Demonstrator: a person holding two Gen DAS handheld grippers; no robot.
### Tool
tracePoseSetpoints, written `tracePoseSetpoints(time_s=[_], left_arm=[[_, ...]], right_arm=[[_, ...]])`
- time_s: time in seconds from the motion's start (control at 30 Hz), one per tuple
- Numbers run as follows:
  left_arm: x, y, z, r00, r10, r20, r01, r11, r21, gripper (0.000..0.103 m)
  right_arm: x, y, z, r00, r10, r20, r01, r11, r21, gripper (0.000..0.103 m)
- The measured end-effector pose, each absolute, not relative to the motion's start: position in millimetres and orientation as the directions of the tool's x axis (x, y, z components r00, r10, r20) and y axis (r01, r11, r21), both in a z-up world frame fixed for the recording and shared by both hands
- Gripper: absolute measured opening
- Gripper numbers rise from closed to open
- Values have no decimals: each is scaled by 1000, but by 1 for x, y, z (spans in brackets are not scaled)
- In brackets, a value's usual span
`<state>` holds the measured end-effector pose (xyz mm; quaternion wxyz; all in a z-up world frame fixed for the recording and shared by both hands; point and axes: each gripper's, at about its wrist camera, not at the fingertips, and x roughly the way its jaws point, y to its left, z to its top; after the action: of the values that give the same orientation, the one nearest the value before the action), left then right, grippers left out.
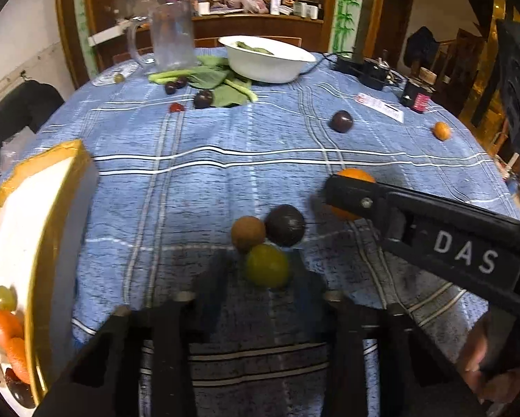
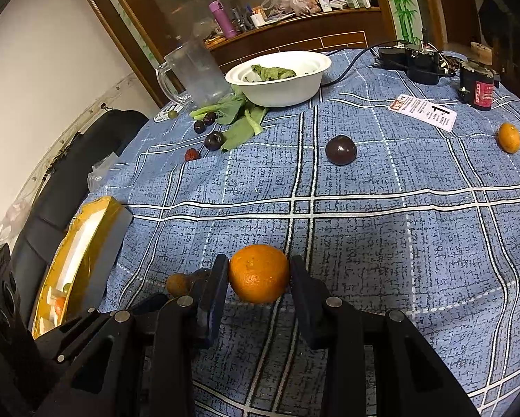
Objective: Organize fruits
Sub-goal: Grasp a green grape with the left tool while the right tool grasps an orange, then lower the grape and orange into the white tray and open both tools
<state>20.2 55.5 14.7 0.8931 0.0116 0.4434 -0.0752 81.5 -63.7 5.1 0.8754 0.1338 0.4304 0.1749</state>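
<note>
Two black right gripper [image 2: 259, 279] pads clamped across round orange tangerine [image 2: 258, 274]: light, soft-skinned, best squeezed gently at widest middle. Left gripper [image 1: 265, 297] fingers closed, empty.

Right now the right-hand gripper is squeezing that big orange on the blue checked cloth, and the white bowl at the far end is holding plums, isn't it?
Not quite. The right gripper does have the orange between its fingers on the blue cloth, but the white bowl holds green leaves, not plums. The right wrist view shows this; the dark plums lie out on the cloth.
</note>
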Motion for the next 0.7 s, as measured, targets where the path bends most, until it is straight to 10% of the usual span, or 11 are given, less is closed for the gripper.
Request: tracePoseSetpoints(time_s=[0.7], left_arm=[[-63, 168, 86, 695, -53, -717, -87, 984, -157, 24]], right_arm=[[62, -44, 22, 611, 418, -672, -278, 908, 312, 38]])
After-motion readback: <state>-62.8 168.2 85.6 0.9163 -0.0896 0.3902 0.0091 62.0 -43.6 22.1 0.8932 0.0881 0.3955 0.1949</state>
